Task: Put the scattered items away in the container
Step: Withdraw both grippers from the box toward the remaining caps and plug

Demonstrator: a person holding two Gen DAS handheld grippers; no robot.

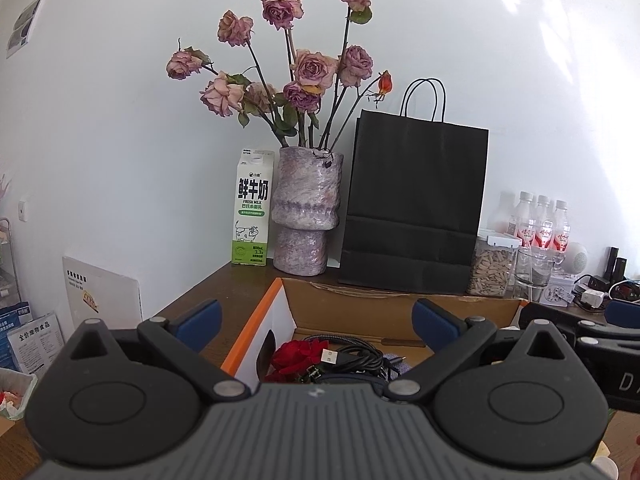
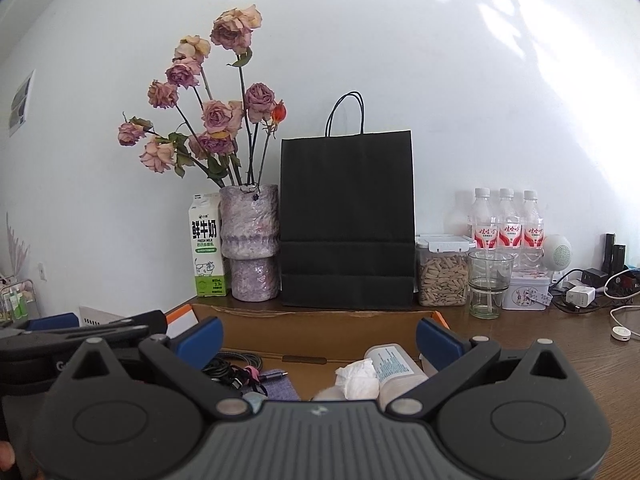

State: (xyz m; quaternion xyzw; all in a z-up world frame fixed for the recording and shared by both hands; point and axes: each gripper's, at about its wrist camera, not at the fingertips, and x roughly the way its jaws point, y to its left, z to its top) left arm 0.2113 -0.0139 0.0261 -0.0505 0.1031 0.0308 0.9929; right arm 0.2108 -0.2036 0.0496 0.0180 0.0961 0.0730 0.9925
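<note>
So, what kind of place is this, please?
Probably a home, on a brown wooden table against a white wall. A textured purple vase of dried roses, a green-and-white milk carton and a clear jar of seeds suggest so.

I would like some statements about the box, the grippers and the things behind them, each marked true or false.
1. Both grippers are open and hold nothing. True: the left gripper and the right gripper have their jaws spread, empty.
2. The red rose lies on the table outside the cardboard box. False: it lies inside the box, beside the black cables.
3. The black paper bag stands upright against the wall. True.
4. The milk carton stands to the right of the vase. False: it stands to the vase's left.
5. A crumpled tissue lies in the box. True.
</note>
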